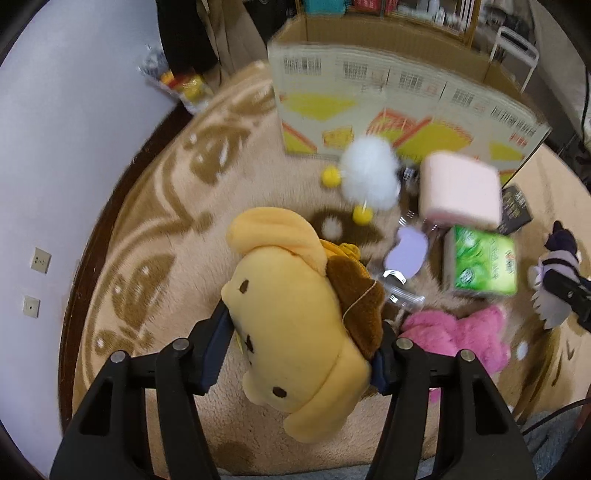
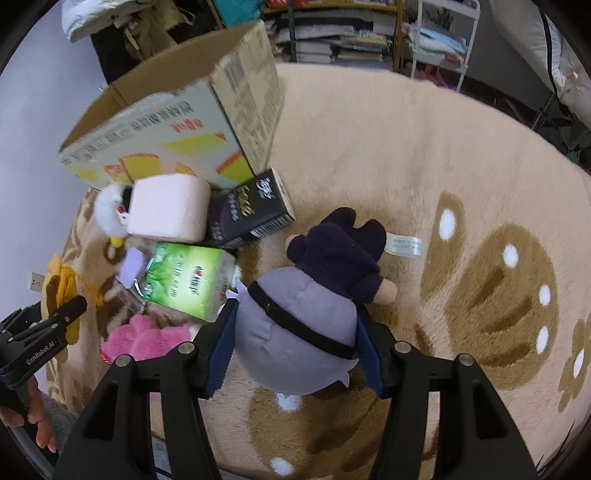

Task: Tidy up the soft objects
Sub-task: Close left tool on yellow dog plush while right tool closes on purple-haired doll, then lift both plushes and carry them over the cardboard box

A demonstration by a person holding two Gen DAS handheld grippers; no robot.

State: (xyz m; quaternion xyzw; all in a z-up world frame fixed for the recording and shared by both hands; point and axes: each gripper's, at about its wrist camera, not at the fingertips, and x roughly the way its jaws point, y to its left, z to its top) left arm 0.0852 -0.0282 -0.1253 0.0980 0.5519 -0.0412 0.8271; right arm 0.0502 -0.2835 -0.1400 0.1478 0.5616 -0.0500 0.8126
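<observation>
My left gripper (image 1: 301,343) is shut on a yellow dog plush (image 1: 291,314) with a brown cap, held above the carpet. My right gripper (image 2: 295,350) is shut on a grey plush doll with dark purple hair (image 2: 299,321); it also shows at the right edge of the left wrist view (image 1: 556,284). An open cardboard box (image 1: 388,99) stands at the back, also in the right wrist view (image 2: 177,122). On the carpet lie a white fluffy plush (image 1: 369,173), a pink cushion (image 1: 460,190) and a pink plush (image 1: 458,339).
A green tissue box (image 1: 480,266), a black carton (image 2: 251,210), a lilac item (image 1: 406,251) and clear plastic lie among the toys on the beige patterned carpet (image 2: 443,147). A white wall (image 1: 55,166) is on the left; shelves (image 2: 332,33) stand behind.
</observation>
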